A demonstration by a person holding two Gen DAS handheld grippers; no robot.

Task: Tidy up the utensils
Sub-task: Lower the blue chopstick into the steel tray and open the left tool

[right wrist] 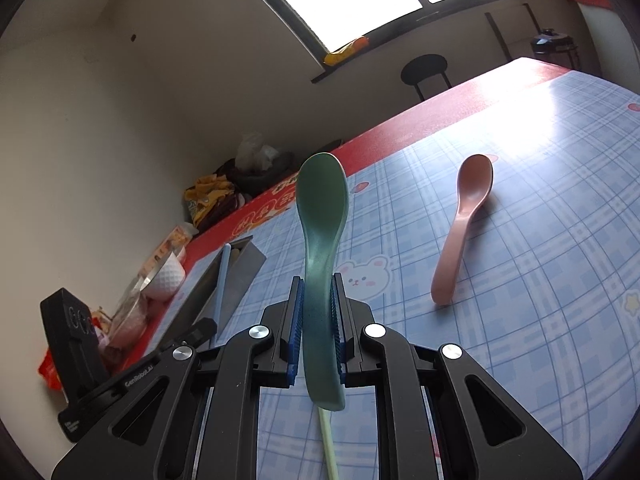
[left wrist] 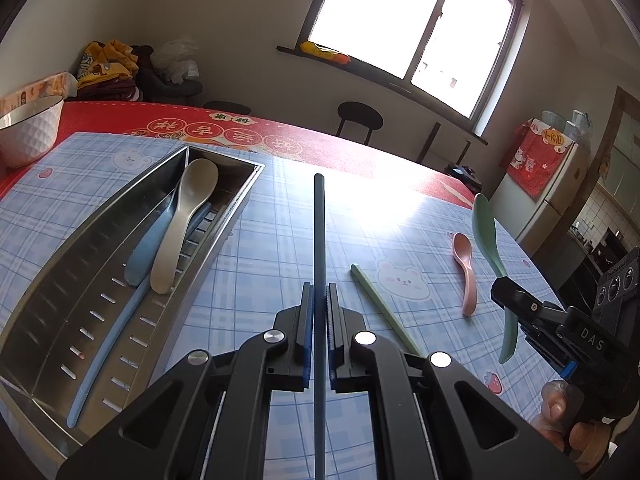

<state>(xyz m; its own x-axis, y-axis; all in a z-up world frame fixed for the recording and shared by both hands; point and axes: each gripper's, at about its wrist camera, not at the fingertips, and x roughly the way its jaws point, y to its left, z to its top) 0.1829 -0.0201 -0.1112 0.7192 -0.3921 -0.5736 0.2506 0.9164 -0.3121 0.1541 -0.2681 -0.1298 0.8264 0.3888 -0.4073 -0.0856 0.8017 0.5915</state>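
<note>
Along the table's left edge, the tray (left wrist: 224, 216) held two spoons; left gripper (left wrist: 319, 300) clenched a blue chopstick (left wrist: 319, 232), right gripper (right wrist: 317, 300) grasped the green spoon (right wrist: 322, 216); pink spoon (right wrist: 460, 224) and green chopstick (left wrist: 380, 308) remained.

Green spoon (right wrist: 322, 248) in right tongs (right wrist: 318, 312)

left wrist: angled down over table (left wrist: 280, 208), close | right wrist: tilted, close | shared: pink spoon (right wrist: 460, 232), window (left wrist: 400, 12)

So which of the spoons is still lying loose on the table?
The pink spoon. The green spoon is clamped in the right claw, and the beige spoon and blue spoon lie in the metal tray.
</note>
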